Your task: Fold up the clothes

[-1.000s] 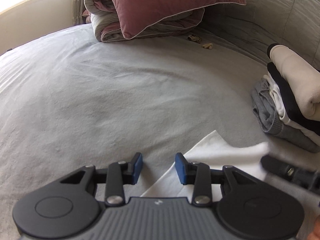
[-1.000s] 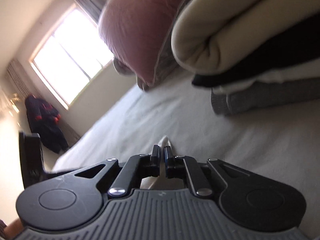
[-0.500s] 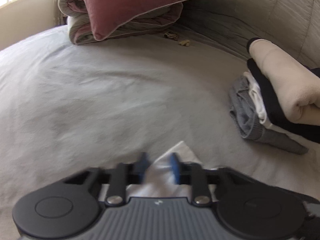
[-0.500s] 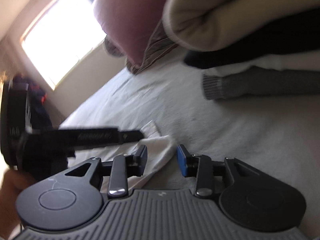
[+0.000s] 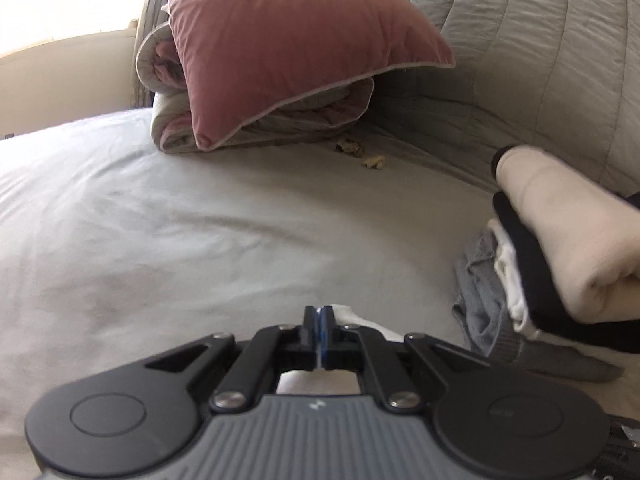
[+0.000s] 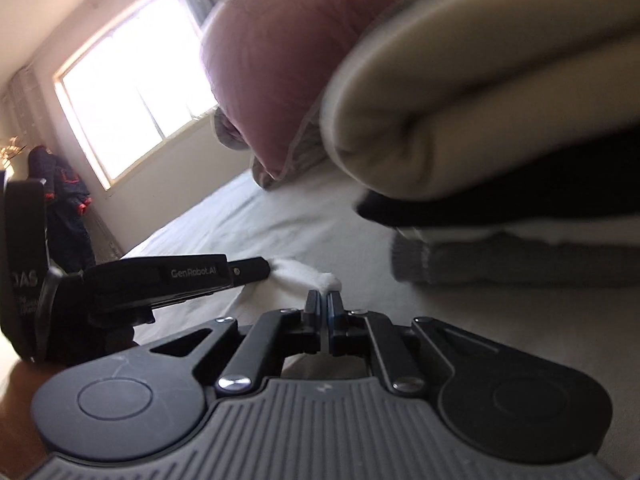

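A white cloth (image 5: 348, 314) lies on the grey bed sheet (image 5: 200, 240). My left gripper (image 5: 319, 322) is shut on its far edge; most of the cloth is hidden under the gripper body. In the right wrist view the cloth (image 6: 304, 274) bunches into a ridge, and my right gripper (image 6: 324, 306) is shut on that ridge. The left gripper (image 6: 260, 268) shows there from the side, pinching the same cloth just to the left. A stack of folded clothes (image 5: 560, 264), cream on top of black, white and grey, sits to the right, and it also fills the upper right of the right wrist view (image 6: 500, 140).
A pink pillow (image 5: 288, 40) leans on a rolled duvet (image 5: 176, 120) at the head of the bed, with a quilted grey headboard (image 5: 520, 60) behind. Small crumbs (image 5: 360, 152) lie near it. A window (image 6: 136, 92) and hanging dark clothes (image 6: 68, 208) are at the left.
Both grippers were open half a second ago and have closed on the white cloth. The left gripper moved forward toward the pillow; the cloth is now bunched between the two.
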Motion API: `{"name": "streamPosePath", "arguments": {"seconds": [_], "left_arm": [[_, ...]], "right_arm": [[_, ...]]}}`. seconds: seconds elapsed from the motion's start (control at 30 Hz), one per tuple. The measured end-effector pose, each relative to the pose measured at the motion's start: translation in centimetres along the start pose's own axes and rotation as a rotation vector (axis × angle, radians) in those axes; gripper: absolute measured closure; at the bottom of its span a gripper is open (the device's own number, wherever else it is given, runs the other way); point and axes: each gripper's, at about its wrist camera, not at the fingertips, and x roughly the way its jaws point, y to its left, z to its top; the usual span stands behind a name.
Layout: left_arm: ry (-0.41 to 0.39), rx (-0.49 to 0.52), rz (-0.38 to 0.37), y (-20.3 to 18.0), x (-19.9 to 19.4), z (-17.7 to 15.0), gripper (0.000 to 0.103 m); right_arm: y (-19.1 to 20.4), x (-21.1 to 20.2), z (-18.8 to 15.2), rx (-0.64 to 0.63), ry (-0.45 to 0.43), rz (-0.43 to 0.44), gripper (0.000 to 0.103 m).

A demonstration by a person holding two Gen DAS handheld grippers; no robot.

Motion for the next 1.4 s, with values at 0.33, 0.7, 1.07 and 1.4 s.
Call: {"name": "streamPosePath", "arguments": {"seconds": [0.33, 0.7, 1.07, 1.4], "left_arm": [[0.000, -0.072, 0.007, -0.1, 0.8, 0.1, 0.101], [0.065, -0.087, 0.112, 0.6, -4.3, 0.9, 0.071], [0.155, -0.103, 0.267, 7.6, -15.1, -0.9, 0.066], [0.141, -0.200, 0.396, 15.3, -25.7, -4.9, 0.066]], "right_arm": [[-1.3, 0.3, 0.7, 0.081, 0.009, -0.012, 0.090], [-1.6, -0.7, 0.7, 0.071, 0.008, -0.017, 0.078], [1.0, -2.7, 0.6, -0.041, 0.041, 0.028, 0.062], [8.1, 0.5, 0.2, -0.209, 0.171, 0.123, 0.059]]}}
